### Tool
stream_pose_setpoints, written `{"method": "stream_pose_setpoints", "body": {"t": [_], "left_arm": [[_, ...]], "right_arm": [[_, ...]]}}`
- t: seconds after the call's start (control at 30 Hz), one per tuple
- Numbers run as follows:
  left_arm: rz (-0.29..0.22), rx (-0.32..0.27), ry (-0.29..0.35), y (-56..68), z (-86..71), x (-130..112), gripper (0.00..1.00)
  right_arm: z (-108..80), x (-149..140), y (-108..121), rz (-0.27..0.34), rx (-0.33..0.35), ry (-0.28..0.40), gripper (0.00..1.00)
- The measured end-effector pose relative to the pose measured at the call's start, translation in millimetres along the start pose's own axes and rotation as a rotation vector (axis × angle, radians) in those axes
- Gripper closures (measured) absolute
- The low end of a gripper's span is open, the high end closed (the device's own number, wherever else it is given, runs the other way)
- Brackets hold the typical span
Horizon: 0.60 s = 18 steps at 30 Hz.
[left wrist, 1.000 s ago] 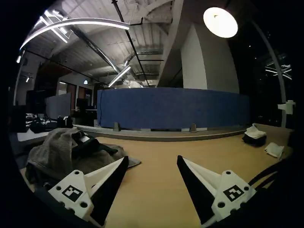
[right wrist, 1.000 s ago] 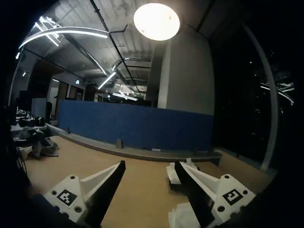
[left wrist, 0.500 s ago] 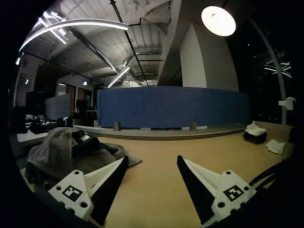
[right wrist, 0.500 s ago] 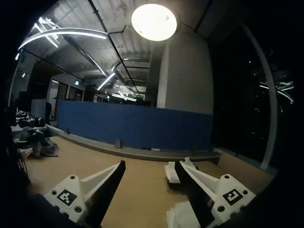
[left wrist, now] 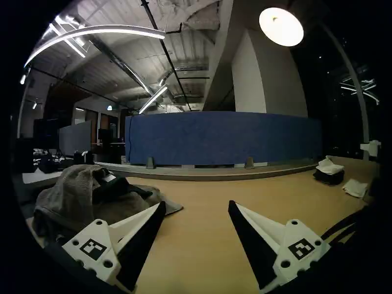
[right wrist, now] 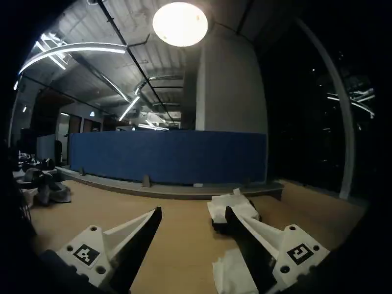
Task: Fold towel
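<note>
A heap of grey towels [left wrist: 83,196] lies on the wooden table [left wrist: 206,235] at the left of the left gripper view, with a dark item on top of it. My left gripper [left wrist: 196,208] hovers low over the table, open and holding nothing, just right of the heap. In the right gripper view the same heap [right wrist: 46,188] sits far left. My right gripper [right wrist: 193,213] is open over the table. A white folded cloth [right wrist: 230,203] on a dark block lies right behind its right finger, and a second white cloth [right wrist: 228,269] lies beneath that finger.
A blue divider panel [left wrist: 220,137] runs across the back of the table. The white cloth on the dark block [left wrist: 329,171] and a small white cloth [left wrist: 356,187] lie at the far right in the left gripper view. Bare wood stretches between the two grippers.
The right gripper view has swung: the white cloths now sit nearer the middle and the ceiling lamp has shifted left. The left gripper has barely moved. Both stay open.
</note>
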State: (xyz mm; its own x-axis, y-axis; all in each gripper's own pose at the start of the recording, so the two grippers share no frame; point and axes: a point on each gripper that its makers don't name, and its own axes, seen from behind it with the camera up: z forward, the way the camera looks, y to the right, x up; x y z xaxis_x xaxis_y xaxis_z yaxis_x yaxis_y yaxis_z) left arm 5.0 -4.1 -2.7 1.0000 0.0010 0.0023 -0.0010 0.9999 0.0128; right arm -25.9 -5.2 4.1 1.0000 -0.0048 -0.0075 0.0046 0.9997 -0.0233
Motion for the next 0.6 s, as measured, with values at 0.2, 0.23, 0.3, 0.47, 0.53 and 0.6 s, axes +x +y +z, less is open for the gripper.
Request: {"method": "stream_pose_setpoints", "body": {"t": [0.2,0.23,0.3,0.47,0.53,0.6], "left_arm": [[0.000,0.000,0.000,0.2,-0.3,-1,0.05],[0.000,0.000,0.000,0.1,-0.4,-1,0.05],[0.000,0.000,0.000,0.1,-0.8,-1,0.05],[0.000,0.000,0.000,-0.1,-1.4,-1,0.05],[0.000,0.000,0.000,-0.1,-1.3,-1,0.05],[0.000,0.000,0.000,-0.2,-1.2,-1,0.05]], "right_arm": [[0.9,-26,10,0.032,-0.005,-0.015,0.00],[1.3,-29,10,0.032,-0.002,-0.016,0.00],[2.1,-35,9,0.031,0.004,-0.018,0.00],[3.6,-47,11,0.012,0.001,-0.018,0.00],[3.8,-50,10,0.012,0.000,-0.018,0.00],[3.6,-53,10,0.014,-0.003,-0.018,0.00]]}}
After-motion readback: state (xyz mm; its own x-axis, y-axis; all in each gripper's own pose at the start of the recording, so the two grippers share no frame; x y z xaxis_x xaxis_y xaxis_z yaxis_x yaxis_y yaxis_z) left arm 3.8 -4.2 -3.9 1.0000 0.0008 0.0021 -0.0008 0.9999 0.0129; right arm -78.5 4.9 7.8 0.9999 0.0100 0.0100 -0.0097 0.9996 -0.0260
